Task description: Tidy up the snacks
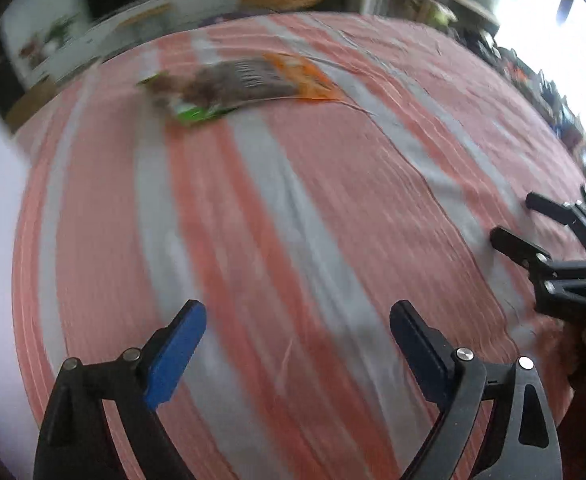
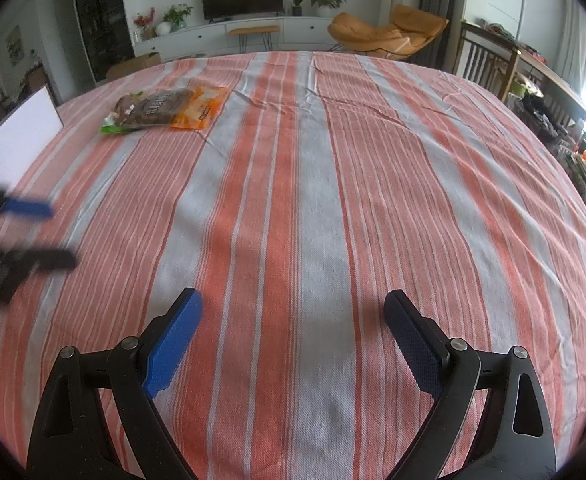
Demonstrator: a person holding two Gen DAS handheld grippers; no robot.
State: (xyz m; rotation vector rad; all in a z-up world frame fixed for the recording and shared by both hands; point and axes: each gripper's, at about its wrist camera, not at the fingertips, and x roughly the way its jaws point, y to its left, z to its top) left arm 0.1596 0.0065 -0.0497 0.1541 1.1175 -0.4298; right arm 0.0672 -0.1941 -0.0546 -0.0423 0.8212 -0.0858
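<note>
Blue-padded left gripper tilts down, empty.

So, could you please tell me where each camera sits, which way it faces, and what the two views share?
Left wrist: sits on the left gripper, angled down over the striped tablecloth toward the snack packets; its own open fingers show, with the right gripper at the right edge.
Right wrist: sits on the right gripper, facing across the table to the TV wall; its open fingers show, with the blurred left gripper at the left edge.
Shared: tablecloth, snack packets, orange chair.
</note>
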